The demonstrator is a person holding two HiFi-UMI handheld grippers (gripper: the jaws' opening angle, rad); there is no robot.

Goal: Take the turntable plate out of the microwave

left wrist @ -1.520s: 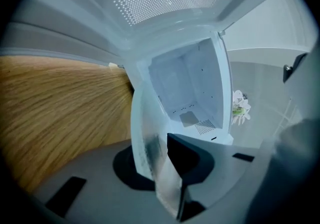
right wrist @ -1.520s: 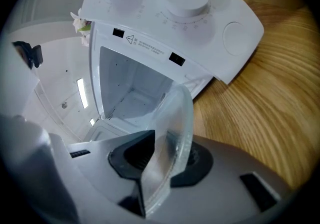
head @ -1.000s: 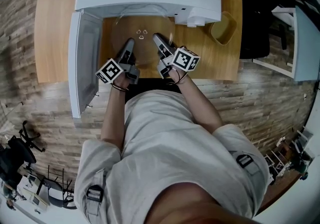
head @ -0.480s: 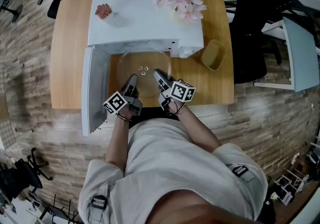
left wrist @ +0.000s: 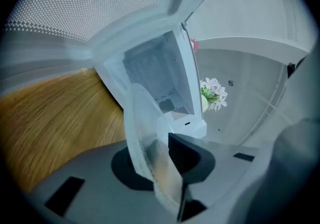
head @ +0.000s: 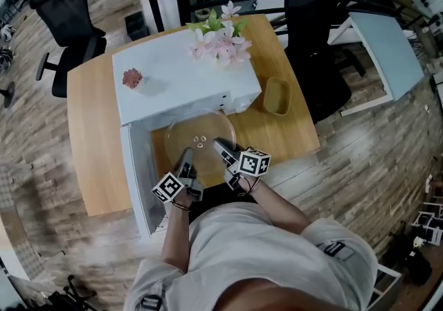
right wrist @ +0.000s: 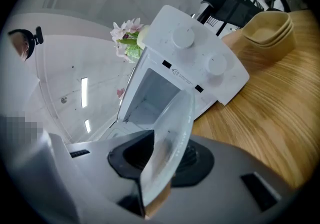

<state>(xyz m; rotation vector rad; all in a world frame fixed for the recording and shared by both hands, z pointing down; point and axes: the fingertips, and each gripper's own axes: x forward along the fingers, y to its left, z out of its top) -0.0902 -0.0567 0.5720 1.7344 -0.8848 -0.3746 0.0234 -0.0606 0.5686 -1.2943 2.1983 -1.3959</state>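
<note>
The clear glass turntable plate hangs just in front of the open white microwave, over the wooden table. My left gripper is shut on its near left rim, and my right gripper on its near right rim. In the left gripper view the plate stands edge-on between the jaws of the left gripper. The right gripper view shows the plate's rim pinched in the right gripper, whose jaws have just been opening slightly with the rim still between them.
The microwave door swings open to the left of the plate. A yellow bowl sits on the table to the right. Pink flowers and a small pink thing rest on the microwave top. Office chairs stand behind the table.
Both grippers have lifted the plate and drawn it out from the microwave's opening. The head view has pulled back and now takes in the whole table.
</note>
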